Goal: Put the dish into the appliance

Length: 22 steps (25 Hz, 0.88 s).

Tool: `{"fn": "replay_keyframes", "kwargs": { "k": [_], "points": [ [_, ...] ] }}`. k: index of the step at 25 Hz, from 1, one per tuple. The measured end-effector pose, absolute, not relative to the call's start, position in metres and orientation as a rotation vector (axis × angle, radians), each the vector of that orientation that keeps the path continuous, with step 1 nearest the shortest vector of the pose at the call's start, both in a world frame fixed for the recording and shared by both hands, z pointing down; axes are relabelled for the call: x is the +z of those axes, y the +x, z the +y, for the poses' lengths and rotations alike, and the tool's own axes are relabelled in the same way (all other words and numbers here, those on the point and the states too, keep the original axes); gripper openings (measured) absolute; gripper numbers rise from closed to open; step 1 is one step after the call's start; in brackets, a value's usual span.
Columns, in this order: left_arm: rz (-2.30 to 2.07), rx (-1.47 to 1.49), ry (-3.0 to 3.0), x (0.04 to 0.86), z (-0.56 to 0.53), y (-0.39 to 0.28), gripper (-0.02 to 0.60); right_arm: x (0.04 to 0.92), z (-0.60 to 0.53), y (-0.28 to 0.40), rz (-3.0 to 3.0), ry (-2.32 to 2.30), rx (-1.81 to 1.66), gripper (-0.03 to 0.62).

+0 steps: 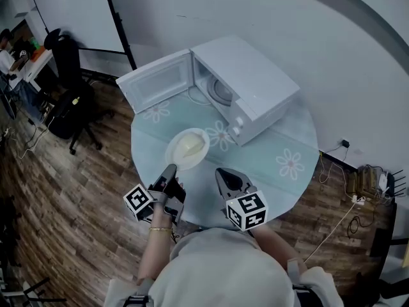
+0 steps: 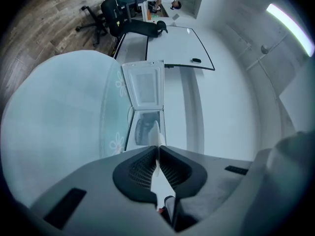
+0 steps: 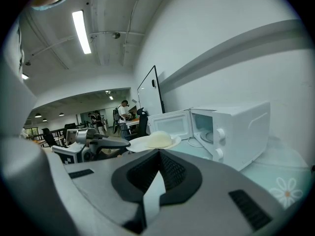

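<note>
A white plate (image 1: 186, 148) with a pale mound of food is held just above the round table (image 1: 281, 165), in front of the white microwave (image 1: 255, 85). The microwave door (image 1: 156, 82) stands swung open to the left. My left gripper (image 1: 170, 170) is shut on the plate's near rim. In the left gripper view the plate (image 2: 156, 136) shows edge-on between the jaws of the left gripper (image 2: 157, 149), facing the open cavity (image 2: 145, 129). My right gripper (image 1: 220, 171) hovers just right of the plate, shut on nothing. From the right gripper (image 3: 158, 154) the plate (image 3: 155, 140) lies ahead to the left.
The table has a pale blue top with flower prints. A black office chair (image 1: 67, 94) and a whiteboard (image 1: 77, 11) stand at the back left. Cables and a wall socket (image 1: 345, 144) are on the right. A person (image 3: 123, 113) stands far off in the office.
</note>
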<state>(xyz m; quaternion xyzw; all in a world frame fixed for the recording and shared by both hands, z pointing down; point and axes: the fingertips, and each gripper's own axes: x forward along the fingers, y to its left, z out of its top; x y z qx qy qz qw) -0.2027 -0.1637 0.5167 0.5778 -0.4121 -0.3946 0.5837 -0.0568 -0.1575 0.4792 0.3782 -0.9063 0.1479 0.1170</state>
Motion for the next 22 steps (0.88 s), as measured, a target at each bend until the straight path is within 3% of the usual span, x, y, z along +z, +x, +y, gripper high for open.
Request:
{"fn": "replay_keyframes", "kwargs": {
  "k": [22],
  "points": [
    [-0.866, -0.866, 1.39, 0.547, -0.311, -0.203, 0.031, 0.493, -0.211, -0.081, -2.57, 1.164, 0.471, 0.005]
  ]
}}
